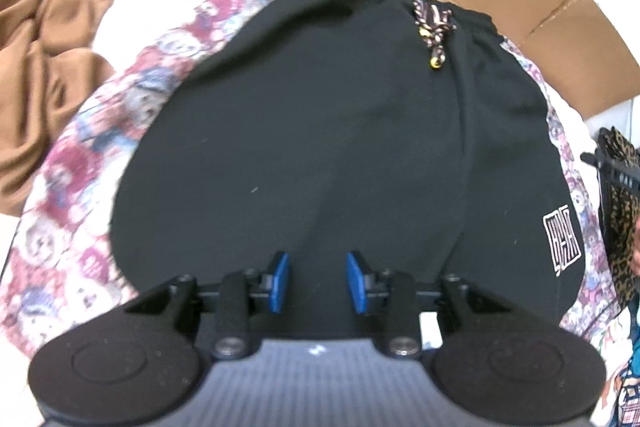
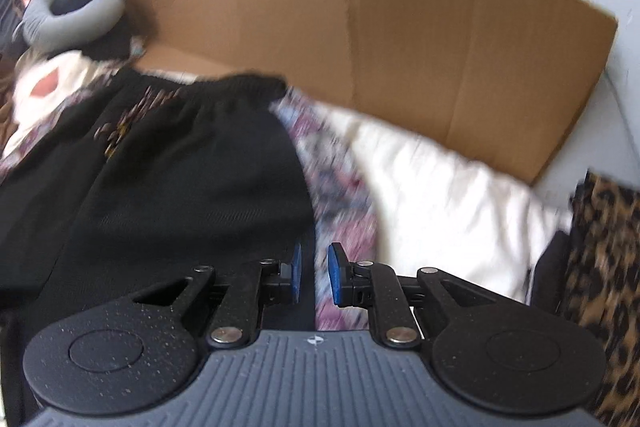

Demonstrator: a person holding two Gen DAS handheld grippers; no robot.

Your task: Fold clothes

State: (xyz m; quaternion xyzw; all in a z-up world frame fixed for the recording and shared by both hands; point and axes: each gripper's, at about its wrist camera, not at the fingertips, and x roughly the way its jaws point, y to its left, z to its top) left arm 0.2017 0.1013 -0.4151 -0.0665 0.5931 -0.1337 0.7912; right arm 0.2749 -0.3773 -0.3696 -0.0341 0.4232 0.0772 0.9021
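While the black drawstring shorts (image 1: 320,131) lie flat, both left tongs (image 1: 318,281) and right tongs (image 2: 314,273) are narrowly parted, empty; the teddy-bear patterned cloth (image 1: 80,187) underneath could be pinched too.

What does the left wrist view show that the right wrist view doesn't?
Left only: brown cloth, white logo on the shorts' hem, and the open left claw over the fabric.
Right only: grey neck pillow and the right claw, slightly open at the shorts' edge.
Both: black shorts, drawstring, patterned blanket, cardboard, leopard-print cloth.
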